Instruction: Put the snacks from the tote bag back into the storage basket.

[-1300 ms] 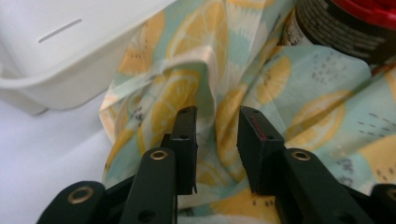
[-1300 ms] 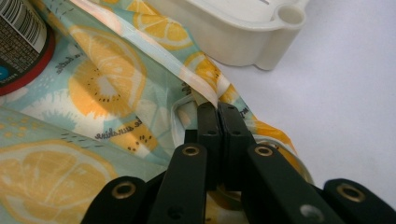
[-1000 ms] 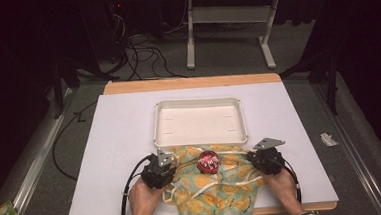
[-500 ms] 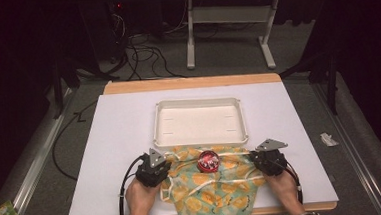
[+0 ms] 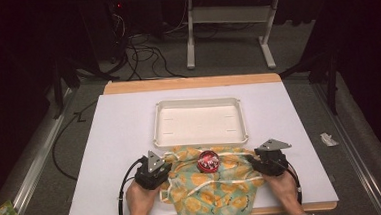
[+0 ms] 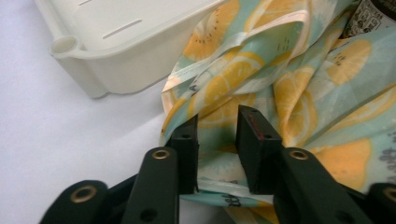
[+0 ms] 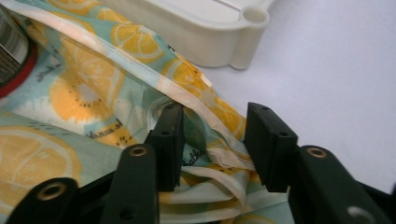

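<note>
I am looking down on a white table (image 5: 120,137) where a lemon-print bag (image 5: 213,186) is lying at the near edge, just in front of a white tray (image 5: 199,121). A round red can (image 5: 208,160) is sitting in the bag's open mouth, near the tray's front wall. A white drawstring (image 5: 218,183) is running across the cloth.

I am holding the left gripper (image 5: 152,171) at the bag's left edge. In the left gripper view its jaws are standing apart with a fold of the bag (image 6: 280,79) between them, the cloth not pinched. The tray (image 6: 126,42) corner is showing beyond, upper left.

I am holding the right gripper (image 5: 268,160) at the bag's right edge. In the right gripper view its jaws are spread, straddling the bag's (image 7: 93,93) hem and drawstring (image 7: 219,182), with the tray (image 7: 219,32) corner just behind.
</note>
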Demonstrator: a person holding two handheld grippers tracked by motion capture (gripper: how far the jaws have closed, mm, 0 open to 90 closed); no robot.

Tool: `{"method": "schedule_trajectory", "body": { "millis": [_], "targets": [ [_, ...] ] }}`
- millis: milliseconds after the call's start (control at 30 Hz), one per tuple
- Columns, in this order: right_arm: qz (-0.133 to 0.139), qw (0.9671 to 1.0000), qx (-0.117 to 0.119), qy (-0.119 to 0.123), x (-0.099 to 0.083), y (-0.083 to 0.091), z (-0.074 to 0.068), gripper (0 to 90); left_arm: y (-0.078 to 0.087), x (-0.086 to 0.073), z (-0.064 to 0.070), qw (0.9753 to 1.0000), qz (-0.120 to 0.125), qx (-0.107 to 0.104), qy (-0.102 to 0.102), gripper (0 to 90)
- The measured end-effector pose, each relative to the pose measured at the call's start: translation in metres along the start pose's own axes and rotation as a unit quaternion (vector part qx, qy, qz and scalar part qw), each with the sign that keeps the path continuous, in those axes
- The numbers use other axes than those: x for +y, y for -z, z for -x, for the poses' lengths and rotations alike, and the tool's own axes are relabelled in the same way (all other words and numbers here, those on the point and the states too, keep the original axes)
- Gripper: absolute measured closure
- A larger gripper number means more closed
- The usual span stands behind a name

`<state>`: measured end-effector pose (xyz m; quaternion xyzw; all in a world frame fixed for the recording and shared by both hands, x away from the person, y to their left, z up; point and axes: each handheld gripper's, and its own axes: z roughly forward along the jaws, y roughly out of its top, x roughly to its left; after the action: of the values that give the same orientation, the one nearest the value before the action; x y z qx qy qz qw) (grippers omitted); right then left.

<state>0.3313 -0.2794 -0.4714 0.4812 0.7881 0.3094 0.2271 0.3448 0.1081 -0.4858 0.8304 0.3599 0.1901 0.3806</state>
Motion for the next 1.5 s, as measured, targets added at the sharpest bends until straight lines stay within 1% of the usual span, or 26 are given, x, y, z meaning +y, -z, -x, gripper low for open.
{"method": "schedule_trajectory", "body": {
  "millis": [67,100,233,267,300,333,433,533,633,733,833,900,967,1067,1133,1300,1400,1500],
  "targets": [
    [0.005,1.0000,-0.003,-0.007,0.001,0.002,-0.001,51.6,0.000,0.000,-0.001,1.0000,0.001,-0.009,0.003,64.3],
    [0.011,0.9998,-0.010,-0.010,0.002,0.004,-0.002,50.2,0.000,0.000,-0.001,0.9999,0.001,-0.010,0.002,62.5],
    [0.023,0.9997,-0.005,-0.009,0.004,0.009,-0.003,47.9,0.000,0.000,0.001,0.9999,0.003,-0.011,-0.007,57.7],
    [0.025,0.9996,0.000,-0.012,0.004,0.010,-0.004,47.7,0.000,0.000,0.001,0.9999,0.004,-0.012,-0.008,56.8],
    [0.026,0.9996,0.003,-0.009,0.005,0.011,-0.003,47.4,0.001,-0.001,0.001,0.9999,0.005,-0.014,-0.009,55.8],
    [0.025,0.9996,0.004,-0.013,0.005,0.013,-0.004,47.4,0.001,-0.001,0.001,0.9998,0.007,-0.014,-0.010,55.0],
    [0.038,0.9991,0.011,-0.015,0.005,0.017,-0.004,47.6,0.002,-0.001,0.001,0.9997,0.016,-0.016,-0.011,53.5],
    [0.048,0.9985,0.016,-0.022,0.005,0.021,-0.004,47.9,0.005,-0.003,0.000,0.9994,0.028,-0.018,-0.005,52.8],
    [0.062,0.9977,0.019,-0.021,0.006,0.026,-0.005,48.3,0.007,-0.004,-0.001,0.9990,0.040,-0.020,0.002,51.9],
    [0.073,0.9968,0.027,-0.018,0.007,0.029,-0.006,48.5,0.007,-0.004,-0.002,0.9988,0.043,-0.022,0.004,51.3],
    [0.077,0.9964,0.032,-0.018,0.007,0.032,-0.009,49.6,0.008,-0.004,-0.002,0.9987,0.045,-0.023,0.003,50.7],
    [0.079,0.9962,0.034,-0.014,0.007,0.034,-0.010,50.1,0.008,-0.005,-0.002,0.9987,0.046,-0.023,0.003,50.4],
    [0.083,0.9957,0.038,-0.018,0.008,0.036,-0.011,50.6,0.009,-0.005,-0.001,0.9986,0.049,-0.022,0.002,50.1],
    [0.082,0.9957,0.041,-0.013,0.010,0.040,-0.012,51.2,0.009,-0.005,-0.001,0.9987,0.048,-0.020,0.000,50.0],
    [0.083,0.9954,0.046,-0.009,0.012,0.043,-0.017,51.6,0.009,-0.005,-0.001,0.9986,0.049,-0.021,0.000,49.7],
    [0.090,0.9940,0.060,0.015,0.017,0.047,-0.026,51.4,0.010,-0.006,-0.001,0.9982,0.056,-0.022,0.005,49.6],
    [0.094,0.9931,0.068,0.015,0.018,0.049,-0.030,51.2,0.010,-0.006,-0.001,0.9981,0.057,-0.022,0.005,49.5],
    [0.095,0.9922,0.077,0.023,0.019,0.051,-0.034,51.0,0.010,-0.006,-0.001,0.9981,0.057,-0.023,0.005,49.4]
  ]
}}
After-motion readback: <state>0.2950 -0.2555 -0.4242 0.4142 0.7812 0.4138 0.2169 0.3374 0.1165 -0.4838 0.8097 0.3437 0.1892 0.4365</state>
